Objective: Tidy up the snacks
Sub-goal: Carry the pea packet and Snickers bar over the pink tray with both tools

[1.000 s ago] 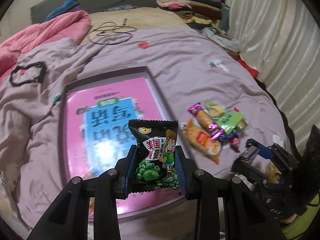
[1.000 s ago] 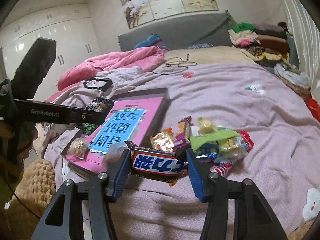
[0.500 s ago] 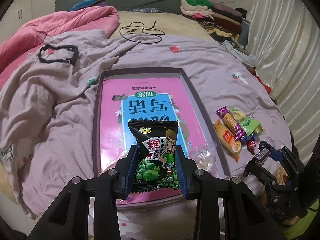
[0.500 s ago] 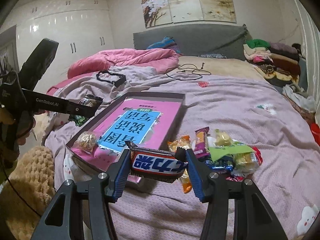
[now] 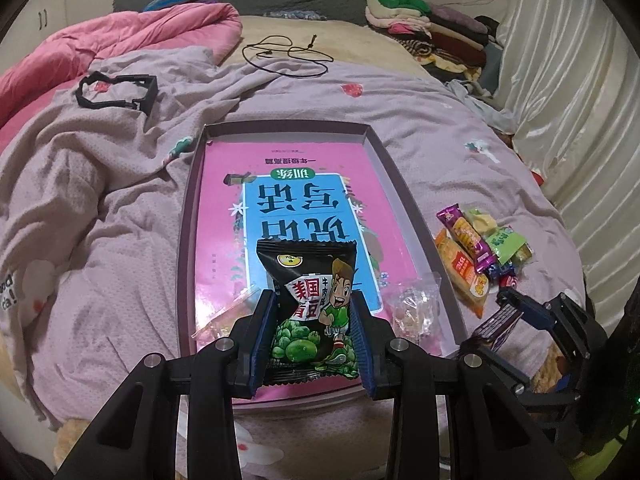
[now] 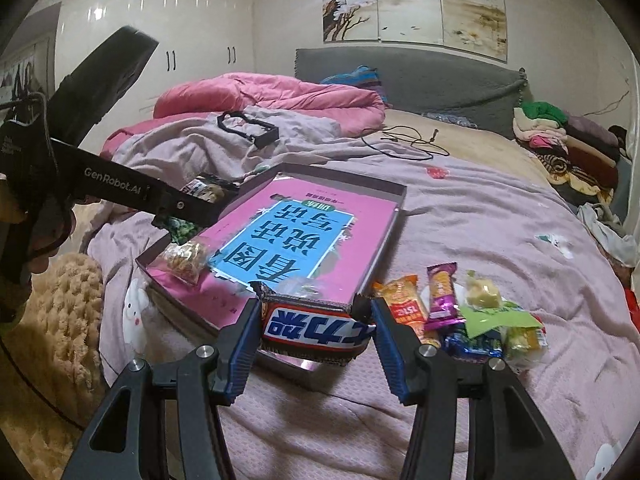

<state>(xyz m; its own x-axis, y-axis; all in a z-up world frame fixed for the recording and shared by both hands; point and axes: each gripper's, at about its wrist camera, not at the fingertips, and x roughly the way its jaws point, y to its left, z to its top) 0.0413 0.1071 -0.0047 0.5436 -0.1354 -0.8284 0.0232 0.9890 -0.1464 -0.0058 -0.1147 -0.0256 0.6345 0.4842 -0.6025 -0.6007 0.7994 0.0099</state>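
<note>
My left gripper (image 5: 310, 334) is shut on a black green-pea snack packet (image 5: 310, 304), held over the near end of a shallow purple box (image 5: 188, 216) lined with a pink and blue book. My right gripper (image 6: 314, 330) is shut on a Snickers bar (image 6: 314, 326) at the box's near right corner (image 6: 384, 240). It shows at the right in the left wrist view (image 5: 506, 312). Two clear candy bags (image 5: 412, 308) (image 6: 184, 258) lie in the box's near end. A pile of loose snacks (image 6: 468, 312) (image 5: 480, 248) lies on the bed right of the box.
The box sits on a lilac blanket (image 5: 100, 208) on a bed. A pink duvet (image 5: 120, 40), a black frame (image 5: 116, 90), a black cord (image 5: 288, 54) and folded clothes (image 5: 424, 26) lie further back. A fluffy beige rug (image 6: 52, 320) is beside the bed.
Both grippers have moved so the box is more centred and closer in both views. Each still holds its snack. A second clear candy bag has come into the left wrist view.
</note>
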